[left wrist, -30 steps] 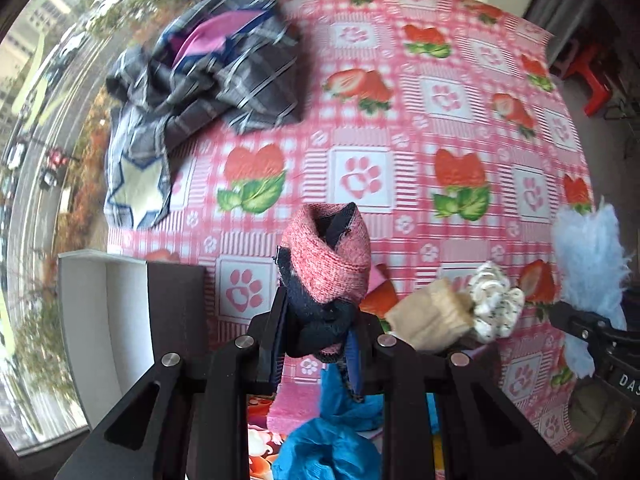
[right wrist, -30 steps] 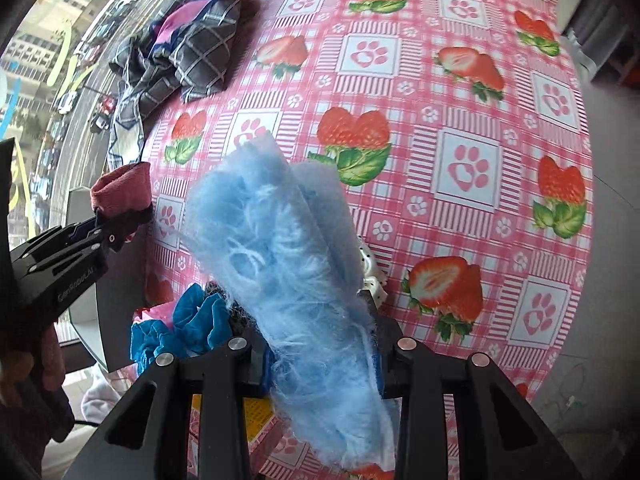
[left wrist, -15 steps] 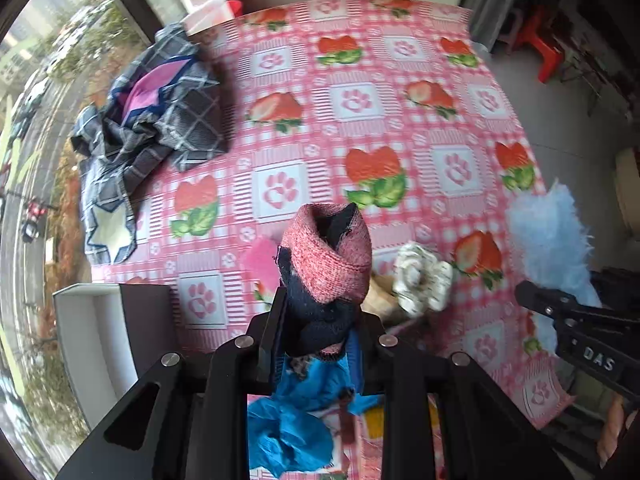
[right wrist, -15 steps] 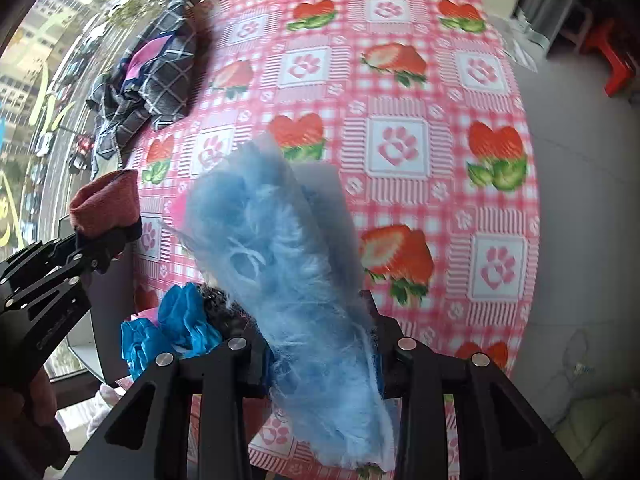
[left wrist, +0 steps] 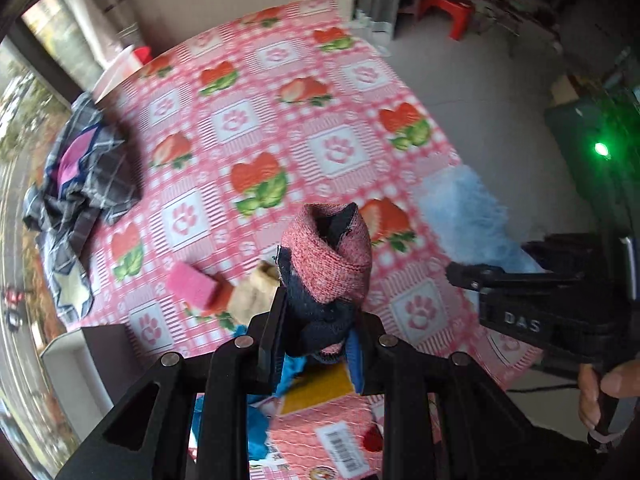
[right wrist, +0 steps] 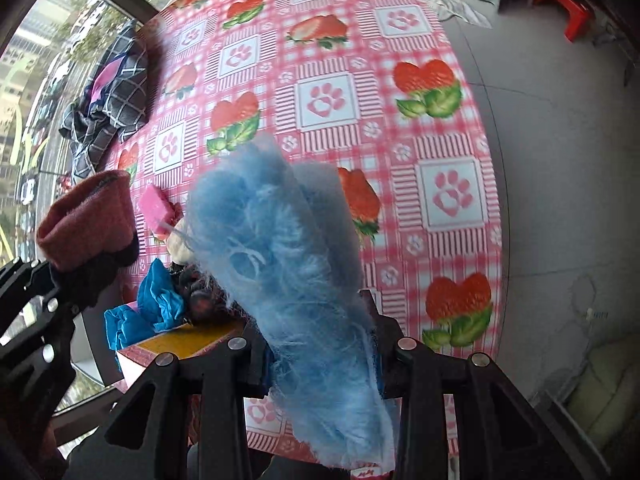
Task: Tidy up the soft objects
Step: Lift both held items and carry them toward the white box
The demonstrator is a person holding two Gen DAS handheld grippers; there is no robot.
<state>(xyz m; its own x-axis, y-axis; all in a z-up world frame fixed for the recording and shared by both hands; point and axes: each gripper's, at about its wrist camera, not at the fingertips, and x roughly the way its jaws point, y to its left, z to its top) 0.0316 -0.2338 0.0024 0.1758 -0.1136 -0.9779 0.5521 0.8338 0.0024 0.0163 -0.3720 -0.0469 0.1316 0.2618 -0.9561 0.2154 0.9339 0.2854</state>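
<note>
**Carrying Two Soft Items Above the Desk**

Holding position: the left gripper (left wrist: 320,332) has its jaws clenched on a rolled pink-and-navy sock (left wrist: 326,264), long axis running up the frame from the jaws. The right gripper (right wrist: 316,360) has its jaws clenched on a fluffy blue item (right wrist: 288,264), long axis likewise along the jaws. Both items hang clear of the desk (right wrist: 452,128). A white bin (left wrist: 76,372) sits at lower left of the left wrist view, nearest the left gripper; judged the likelier drop point.
</note>
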